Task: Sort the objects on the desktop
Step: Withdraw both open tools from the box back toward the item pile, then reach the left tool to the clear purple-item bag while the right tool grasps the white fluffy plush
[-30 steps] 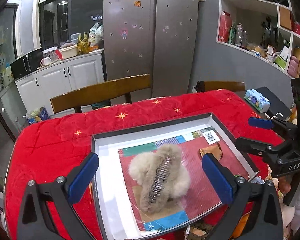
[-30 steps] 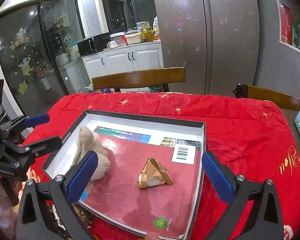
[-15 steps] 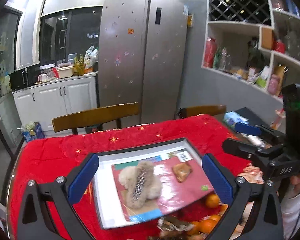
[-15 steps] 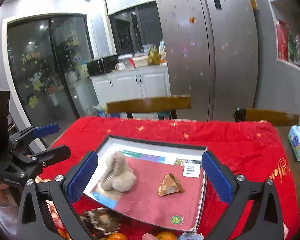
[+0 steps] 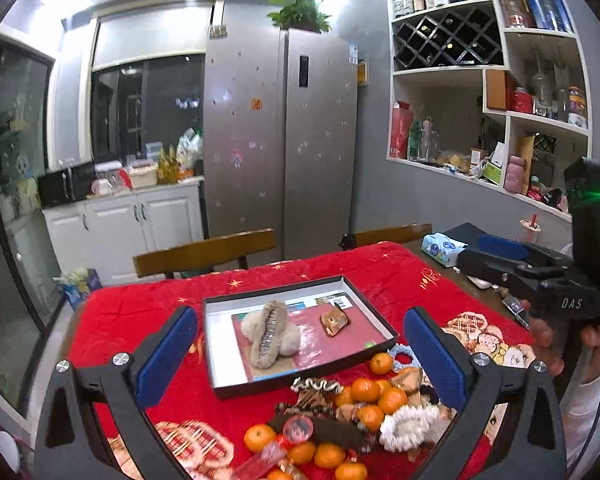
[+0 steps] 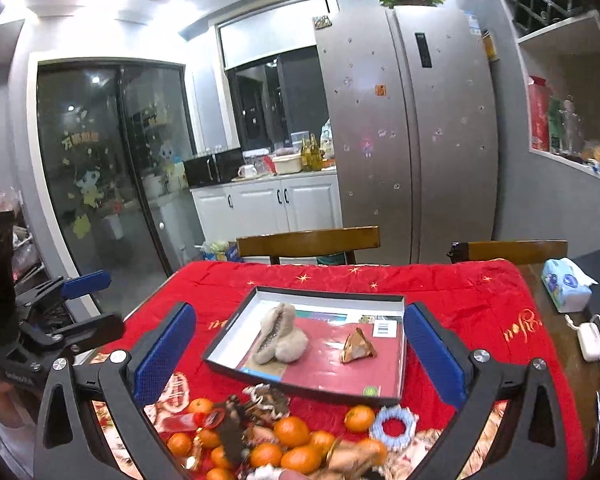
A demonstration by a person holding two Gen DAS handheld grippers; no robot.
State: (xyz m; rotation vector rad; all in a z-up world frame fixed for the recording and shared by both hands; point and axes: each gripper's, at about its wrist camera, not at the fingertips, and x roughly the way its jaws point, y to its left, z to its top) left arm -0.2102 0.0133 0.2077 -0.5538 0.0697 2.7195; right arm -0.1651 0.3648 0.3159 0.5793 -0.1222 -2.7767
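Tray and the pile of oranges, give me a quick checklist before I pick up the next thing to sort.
1. Left hand-held gripper open and empty: ok.
2. Right hand-held gripper open and empty: ok.
3. Tray has spare room: ok; it holds only the fluffy hair clip and the gold wrapped piece.
4. Next item free to grasp: not ok; the oranges lie tangled with hair ties and clips in the pile.
5. Blue scrunchie apart from the pile: ok, at its right edge.
6. Nearest part of the pile: cannot tell, blurred.
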